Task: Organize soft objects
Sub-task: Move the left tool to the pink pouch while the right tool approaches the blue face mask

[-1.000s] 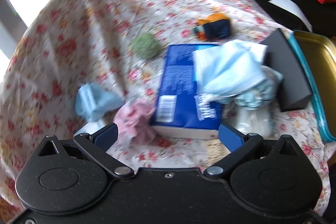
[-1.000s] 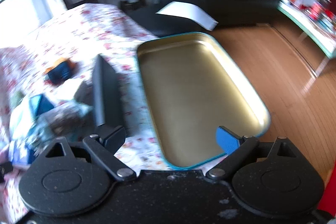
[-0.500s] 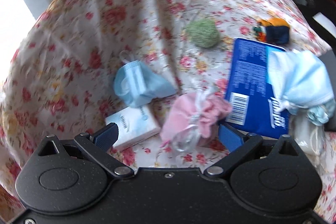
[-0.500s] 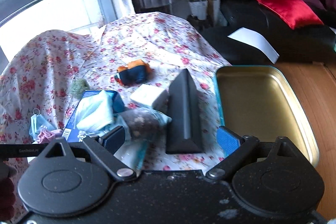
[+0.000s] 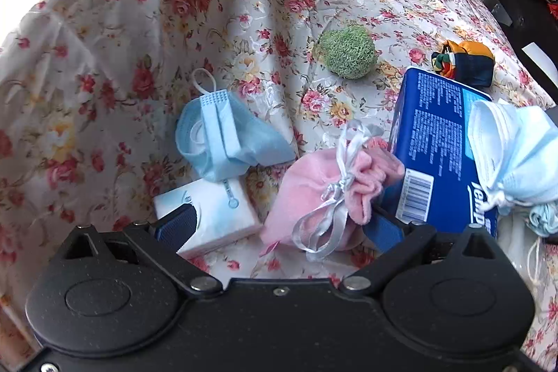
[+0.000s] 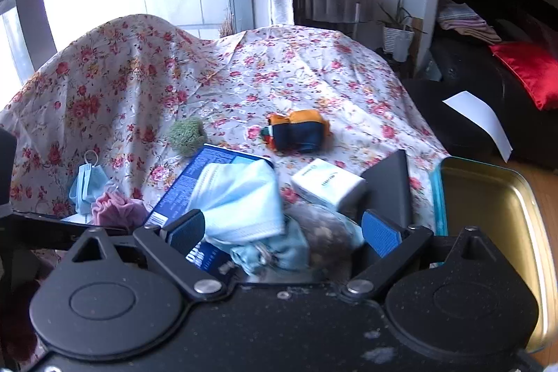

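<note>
My left gripper (image 5: 279,227) is open, low over the floral cloth, with a pink drawstring pouch (image 5: 324,194) between its fingers and a white tissue pack (image 5: 212,215) at the left finger. A blue face mask (image 5: 223,138) lies just beyond. A green scrubber ball (image 5: 348,51) and an orange-navy cloth bundle (image 5: 467,61) lie farther off. My right gripper (image 6: 282,232) is open above a second blue mask (image 6: 240,197) on a blue tissue box (image 6: 195,176), with a light-blue pouch (image 6: 279,250) and a brownish soft thing (image 6: 324,229) between its fingers.
A gold tray with a teal rim (image 6: 488,197) sits at the right. A black box (image 6: 390,187) and a small white box (image 6: 327,183) lie beside it. The cloth rises in a hump (image 6: 122,58) at the back left. A window is behind.
My left gripper swung left from the blue tissue box to over the pink pouch and tissue pack. My right gripper swung left from over the tray to over the mask pile.
</note>
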A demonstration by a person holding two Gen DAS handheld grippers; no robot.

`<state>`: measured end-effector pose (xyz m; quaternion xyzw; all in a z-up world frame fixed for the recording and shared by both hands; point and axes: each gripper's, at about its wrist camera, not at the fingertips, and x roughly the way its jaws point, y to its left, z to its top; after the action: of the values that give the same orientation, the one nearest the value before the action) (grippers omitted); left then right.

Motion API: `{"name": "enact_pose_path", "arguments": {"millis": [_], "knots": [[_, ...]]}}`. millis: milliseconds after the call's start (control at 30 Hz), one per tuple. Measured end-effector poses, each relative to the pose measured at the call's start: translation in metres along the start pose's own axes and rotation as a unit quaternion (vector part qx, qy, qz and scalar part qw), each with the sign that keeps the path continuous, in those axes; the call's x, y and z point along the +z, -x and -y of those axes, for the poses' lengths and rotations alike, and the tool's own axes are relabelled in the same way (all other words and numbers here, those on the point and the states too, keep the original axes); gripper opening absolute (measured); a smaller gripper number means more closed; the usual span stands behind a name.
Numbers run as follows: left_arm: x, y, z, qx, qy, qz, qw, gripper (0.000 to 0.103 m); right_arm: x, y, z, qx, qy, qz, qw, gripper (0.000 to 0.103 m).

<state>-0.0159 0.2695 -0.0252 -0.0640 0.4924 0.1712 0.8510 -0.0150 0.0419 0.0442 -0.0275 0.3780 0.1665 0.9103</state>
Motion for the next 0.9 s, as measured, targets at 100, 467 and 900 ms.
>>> {"name": "enact_pose_path", "arguments": {"millis": [100, 467, 900], "knots": [[0.004, -0.007, -0.003, -0.007, 0.006, -0.002, 1.0000, 0.100, 0.004, -0.012, -0.004, 0.004, -0.002, -0.008, 1.000, 0.098], [0.023, -0.022, -0.014, -0.037, 0.028, 0.007, 0.9989, 0.101, -0.001, -0.036, -0.031, -0.002, 0.047, -0.021, 0.999, 0.101], [0.074, -0.048, -0.017, 0.010, 0.005, 0.052, 0.9986, 0.099, 0.002, -0.050, -0.036, -0.008, 0.053, -0.027, 0.998, 0.101]]}}
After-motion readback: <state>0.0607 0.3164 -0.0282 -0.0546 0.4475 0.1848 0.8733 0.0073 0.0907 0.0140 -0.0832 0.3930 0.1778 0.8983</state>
